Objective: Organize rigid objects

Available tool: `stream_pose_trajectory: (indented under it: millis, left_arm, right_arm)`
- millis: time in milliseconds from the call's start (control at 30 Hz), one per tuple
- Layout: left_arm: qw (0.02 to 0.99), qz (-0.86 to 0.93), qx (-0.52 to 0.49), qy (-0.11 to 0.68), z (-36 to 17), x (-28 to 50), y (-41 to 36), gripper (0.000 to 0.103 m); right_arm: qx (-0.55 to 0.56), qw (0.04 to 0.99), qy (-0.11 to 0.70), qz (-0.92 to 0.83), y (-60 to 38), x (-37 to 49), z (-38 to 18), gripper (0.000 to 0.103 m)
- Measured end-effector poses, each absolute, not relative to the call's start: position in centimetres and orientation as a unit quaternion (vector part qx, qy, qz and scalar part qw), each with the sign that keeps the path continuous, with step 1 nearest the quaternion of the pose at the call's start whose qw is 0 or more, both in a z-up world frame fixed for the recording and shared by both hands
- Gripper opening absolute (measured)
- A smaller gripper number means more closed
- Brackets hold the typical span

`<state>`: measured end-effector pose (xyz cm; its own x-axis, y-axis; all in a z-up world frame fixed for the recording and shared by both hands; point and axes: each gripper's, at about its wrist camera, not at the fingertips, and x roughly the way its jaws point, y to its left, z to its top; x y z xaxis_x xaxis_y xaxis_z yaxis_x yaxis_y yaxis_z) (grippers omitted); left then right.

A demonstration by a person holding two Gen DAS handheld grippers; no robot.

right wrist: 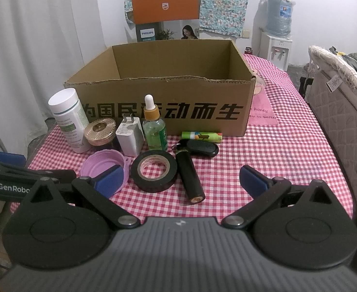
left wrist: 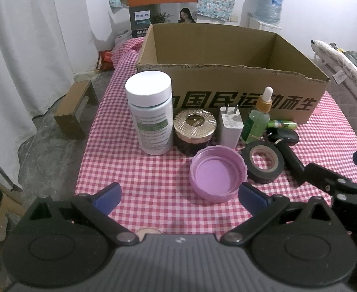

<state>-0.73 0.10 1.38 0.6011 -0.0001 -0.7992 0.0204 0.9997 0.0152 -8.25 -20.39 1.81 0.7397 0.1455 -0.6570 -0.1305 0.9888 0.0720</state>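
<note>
"PHILIPS" stands on the far carton (right wrist: 146,34); "GenRobo", perhaps cut off, on the left gripper (right wrist: 15,187); "honey" on the pink mat (right wrist: 263,112).

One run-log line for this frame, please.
left tool: open, empty | right tool: open, empty | items: on table, outside cardboard box

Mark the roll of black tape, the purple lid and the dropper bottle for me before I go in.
black tape roll (right wrist: 154,171): right wrist view, on its near outer wall.
purple lid (left wrist: 217,173): left wrist view, on its inner floor.
dropper bottle (right wrist: 154,131): right wrist view, on the clear green body.
</note>
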Motion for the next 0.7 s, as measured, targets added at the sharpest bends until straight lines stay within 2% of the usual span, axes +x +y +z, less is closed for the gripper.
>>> stream_pose_trajectory:
  millis: [533, 633, 700]
  left_arm:
    - [0.898, -0.062, -0.022, 0.436, 0.5, 0.0, -0.4, 0.102]
    - [0.903, -0.105, -0.011, 0.417, 0.6, -0.1, -1.2, 0.102]
    - [0.904, -0.141, 0.003, 0.404, 0.6, -0.1, -2.2, 0.098]
  right_arm:
    - [0.082, 0.923, 0.366, 0.089, -25.2, -7.1, 0.9, 0.102]
    - [0.091, 0.915, 0.381, 0.099, -26.0, -5.9, 0.4, 0.099]
    - [0.098, 0.908, 0.392, 0.110, -26.4, -5.0, 0.1, 0.094]
